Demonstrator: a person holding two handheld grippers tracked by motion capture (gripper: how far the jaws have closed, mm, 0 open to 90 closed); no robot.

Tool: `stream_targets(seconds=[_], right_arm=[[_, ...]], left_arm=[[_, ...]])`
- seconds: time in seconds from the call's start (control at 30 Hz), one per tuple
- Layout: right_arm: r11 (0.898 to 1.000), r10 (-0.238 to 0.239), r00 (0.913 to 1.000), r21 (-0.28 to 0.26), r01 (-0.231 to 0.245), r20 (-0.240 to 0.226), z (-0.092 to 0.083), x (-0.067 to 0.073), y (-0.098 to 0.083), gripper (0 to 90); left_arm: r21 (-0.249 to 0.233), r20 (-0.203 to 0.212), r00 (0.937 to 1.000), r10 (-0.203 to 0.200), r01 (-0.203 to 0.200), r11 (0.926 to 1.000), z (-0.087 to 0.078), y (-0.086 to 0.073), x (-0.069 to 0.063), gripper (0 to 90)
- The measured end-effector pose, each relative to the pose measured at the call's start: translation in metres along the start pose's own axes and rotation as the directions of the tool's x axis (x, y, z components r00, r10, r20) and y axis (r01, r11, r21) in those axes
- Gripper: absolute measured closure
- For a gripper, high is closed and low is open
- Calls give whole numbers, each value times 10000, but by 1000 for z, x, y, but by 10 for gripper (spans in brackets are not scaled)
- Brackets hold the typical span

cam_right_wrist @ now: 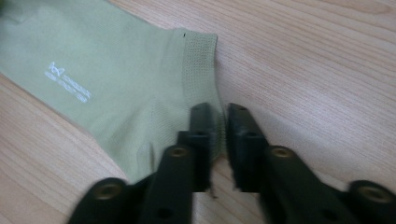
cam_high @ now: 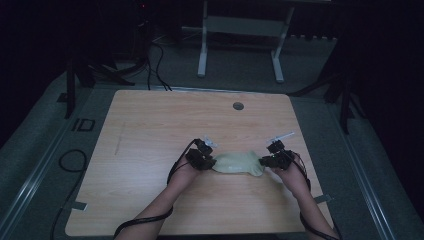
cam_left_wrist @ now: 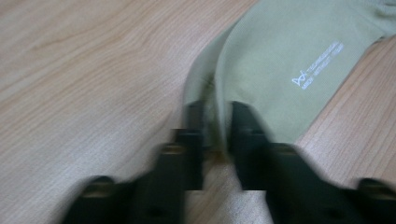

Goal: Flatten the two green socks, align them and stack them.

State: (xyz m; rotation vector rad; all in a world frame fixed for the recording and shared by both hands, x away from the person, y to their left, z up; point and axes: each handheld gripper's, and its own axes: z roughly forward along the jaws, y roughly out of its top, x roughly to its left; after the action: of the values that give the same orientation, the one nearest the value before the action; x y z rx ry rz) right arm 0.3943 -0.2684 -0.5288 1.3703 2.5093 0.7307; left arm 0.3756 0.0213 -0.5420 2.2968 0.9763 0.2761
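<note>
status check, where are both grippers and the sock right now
Left gripper shut on one end of the pale green sock. Right gripper shut on the cuff end. Sock flat on the wooden table between them. Nothing in the way.

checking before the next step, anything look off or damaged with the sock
Nothing stands out. The sock lies flat on the table, held at one end by the left tongs and at the cuff end by the right tongs. No tear or stain shows; its fabric is only mildly creased.
</note>
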Motion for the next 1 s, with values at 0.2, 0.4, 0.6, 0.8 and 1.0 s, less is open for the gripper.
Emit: stream_targets(seconds=[0.2,0.4,0.6,0.8,1.0], right_arm=[[9993,-8,10000,-373,10,56,-14,-1,0,613],[9961,47,9997,-877,-70,-260,-21,0,-7,475],[9901,44,9984,-1395,-122,-562,-22,1,-13,331],[9901,-107,9950,-1401,-33,-991,-19,-2,-23,187],[9844,-406,9958,-1739,257,-822,-17,1,-30,148]], left_arm=[[-555,-206,9995,-255,244,9982,-16,1,5,537],[-590,-398,9988,-284,261,9979,-17,-4,4,496],[-1009,-331,9947,-972,934,9905,-19,-10,5,237],[-1115,-328,9916,-1247,1204,9865,-16,-23,5,78],[-1458,-379,9913,-1256,1189,9821,-20,-33,4,76]])
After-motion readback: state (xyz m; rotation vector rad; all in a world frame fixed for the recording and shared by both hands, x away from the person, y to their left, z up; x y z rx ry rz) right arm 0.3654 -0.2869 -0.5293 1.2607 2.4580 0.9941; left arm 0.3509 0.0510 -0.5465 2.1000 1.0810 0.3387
